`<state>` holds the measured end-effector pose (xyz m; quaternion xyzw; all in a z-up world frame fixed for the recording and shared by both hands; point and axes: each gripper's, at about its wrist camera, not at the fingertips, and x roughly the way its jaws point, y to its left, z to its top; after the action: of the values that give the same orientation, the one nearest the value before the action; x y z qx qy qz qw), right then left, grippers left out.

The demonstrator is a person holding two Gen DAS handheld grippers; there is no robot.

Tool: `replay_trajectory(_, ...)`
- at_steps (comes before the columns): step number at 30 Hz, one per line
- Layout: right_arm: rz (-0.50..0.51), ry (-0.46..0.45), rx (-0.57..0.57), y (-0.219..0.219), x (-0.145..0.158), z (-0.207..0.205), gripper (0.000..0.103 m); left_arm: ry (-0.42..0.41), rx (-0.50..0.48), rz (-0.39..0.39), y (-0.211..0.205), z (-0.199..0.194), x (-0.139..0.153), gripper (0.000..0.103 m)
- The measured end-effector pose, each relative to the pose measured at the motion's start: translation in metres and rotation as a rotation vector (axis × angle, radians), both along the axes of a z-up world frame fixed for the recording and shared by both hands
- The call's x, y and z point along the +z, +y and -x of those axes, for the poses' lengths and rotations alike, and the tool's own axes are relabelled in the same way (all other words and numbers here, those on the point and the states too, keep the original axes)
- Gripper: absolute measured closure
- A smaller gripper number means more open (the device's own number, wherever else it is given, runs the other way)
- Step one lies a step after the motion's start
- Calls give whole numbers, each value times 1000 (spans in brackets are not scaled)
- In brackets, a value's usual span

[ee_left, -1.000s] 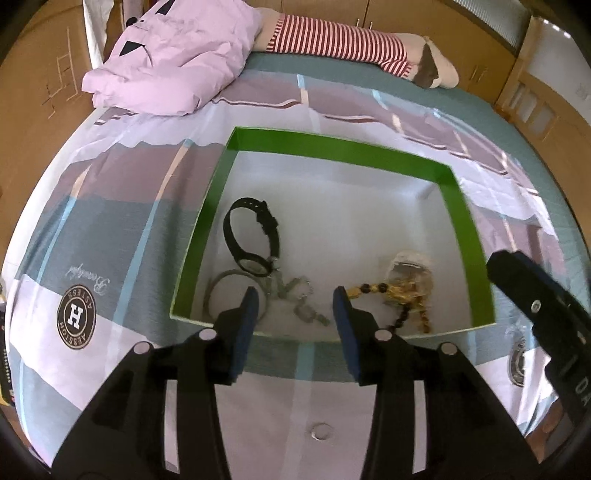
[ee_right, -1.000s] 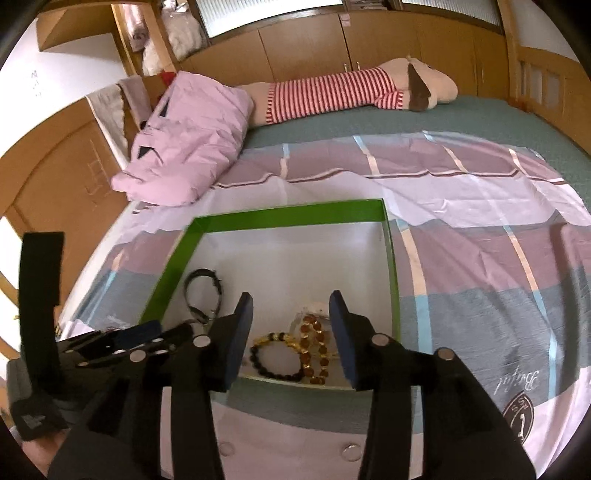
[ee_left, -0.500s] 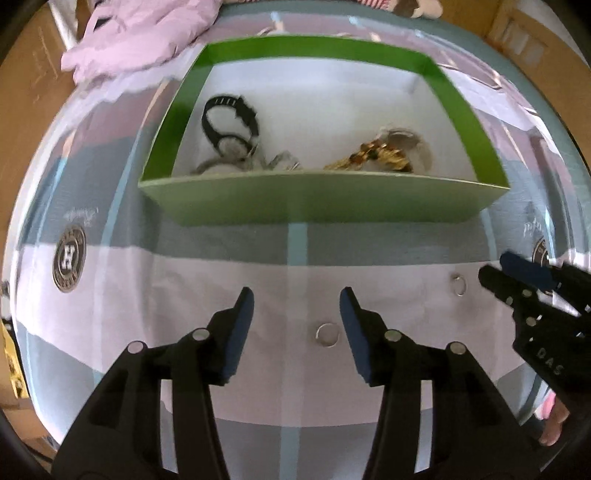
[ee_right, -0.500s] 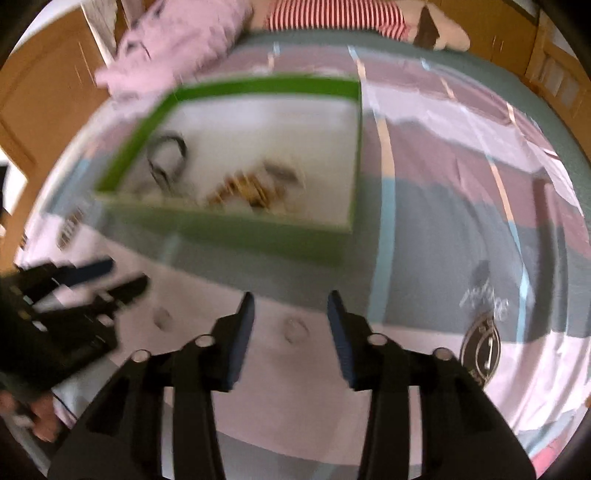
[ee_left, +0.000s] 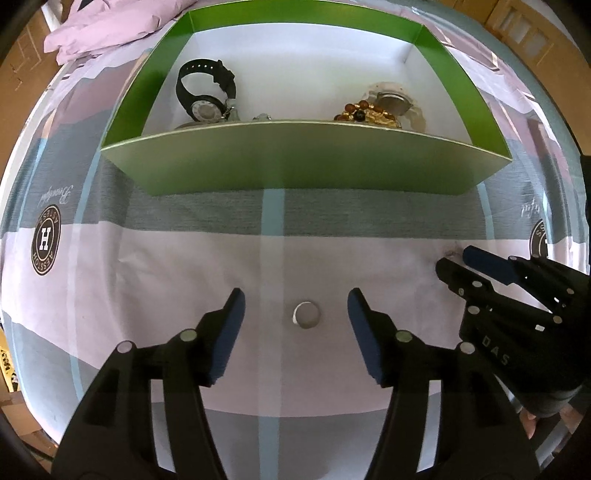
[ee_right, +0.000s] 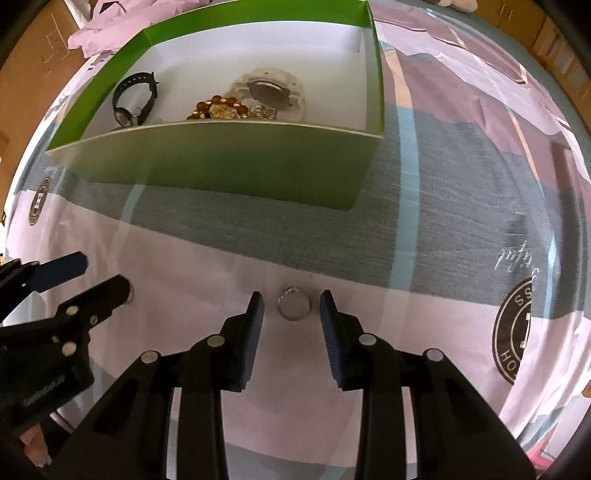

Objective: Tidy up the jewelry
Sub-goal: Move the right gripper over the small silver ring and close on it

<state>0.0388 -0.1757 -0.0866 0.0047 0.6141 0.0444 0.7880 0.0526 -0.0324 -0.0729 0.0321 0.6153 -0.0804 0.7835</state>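
A green box point(ee_left: 306, 162) with a white inside lies on the bedsheet and holds a black watch point(ee_left: 205, 92), amber beads point(ee_left: 365, 112) and a pale watch point(ee_left: 393, 99). A silver ring point(ee_left: 306, 314) lies on the sheet between the fingers of my open left gripper point(ee_left: 295, 317). A second silver ring point(ee_right: 294, 306) lies between the fingers of my open right gripper point(ee_right: 291, 317). The right gripper shows at the right of the left wrist view point(ee_left: 458, 266). The left gripper shows at the left of the right wrist view point(ee_right: 99, 277). The box also shows in the right wrist view point(ee_right: 221, 162).
The checked sheet point(ee_left: 184, 266) has round logo prints point(ee_left: 46, 240). A pink garment point(ee_left: 110, 26) lies beyond the box at the back left. Wooden cupboards point(ee_left: 22, 48) stand around the bed.
Both grippers dropped from above the box down to the sheet in front of it. Each now straddles a ring, and the right gripper's jaws have narrowed a little.
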Motion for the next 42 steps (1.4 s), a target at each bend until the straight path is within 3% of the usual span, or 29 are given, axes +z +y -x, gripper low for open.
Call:
replay_trajectory(1, 4, -4, 0, 1, 0, 1, 70, 2, 0, 0, 0, 0, -1, 44)
replay_trajectory(3, 1, 2, 2, 2, 1, 2, 84, 7, 0, 0, 0, 0, -2, 44)
replay_trajectory(6, -38, 39, 13, 4, 2, 5, 85, 20, -2, 8, -1, 0, -5, 44)
replay_trajectory(12, -23, 42, 10, 1, 8, 8, 84, 31, -17, 7, -9, 2, -11, 46)
replay_trajectory(15, -32, 29, -5, -8, 14, 8, 84, 55, -13, 16, -11, 2, -16, 74)
replay_trajectory(21, -52, 22, -61, -25, 18, 3, 84, 61, -29, 17, -14, 3, -19, 69)
replay_trajectory(27, -55, 30, -30, -22, 18, 7, 84, 60, -40, 1, -21, 6, -21, 66)
replay_trajectory(31, -44, 33, -19, -20, 11, 2, 83, 71, -43, -3, -21, 4, -21, 55)
replay_trajectory(34, -42, 37, -8, -16, 8, 0, 80, 68, -48, -13, -17, 7, -22, 55)
replay_trajectory(38, -28, 33, 14, -8, 6, -1, 67, 69, -42, -14, -10, 10, -25, 55)
replay_trajectory(42, -5, 41, 32, -2, 1, 0, 67, 69, -45, -16, -10, 9, -25, 55)
